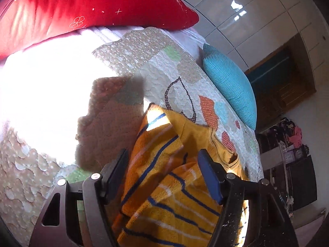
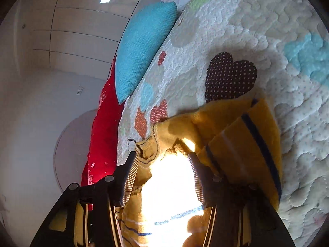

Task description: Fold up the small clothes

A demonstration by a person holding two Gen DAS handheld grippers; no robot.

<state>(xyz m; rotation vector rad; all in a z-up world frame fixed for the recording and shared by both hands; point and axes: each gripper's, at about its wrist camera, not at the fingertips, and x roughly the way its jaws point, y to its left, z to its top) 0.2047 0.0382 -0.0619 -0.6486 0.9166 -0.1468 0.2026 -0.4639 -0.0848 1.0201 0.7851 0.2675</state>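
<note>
Yellow striped sweater (image 1: 164,175) lies bunched on the quilt (image 1: 127,47), partly folded over itself. My left gripper (image 1: 164,164) has its fingers wide, sweater between them. Right gripper (image 2: 162,164) also spread, straddling the collar (image 2: 147,146). Blue cushion (image 1: 230,84) and red pillow (image 1: 82,10) sit at the bed edges.

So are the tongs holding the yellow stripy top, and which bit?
Neither grips it. The left tongs and right tongs stand open around the yellow striped top, the right pair near its collar.
</note>
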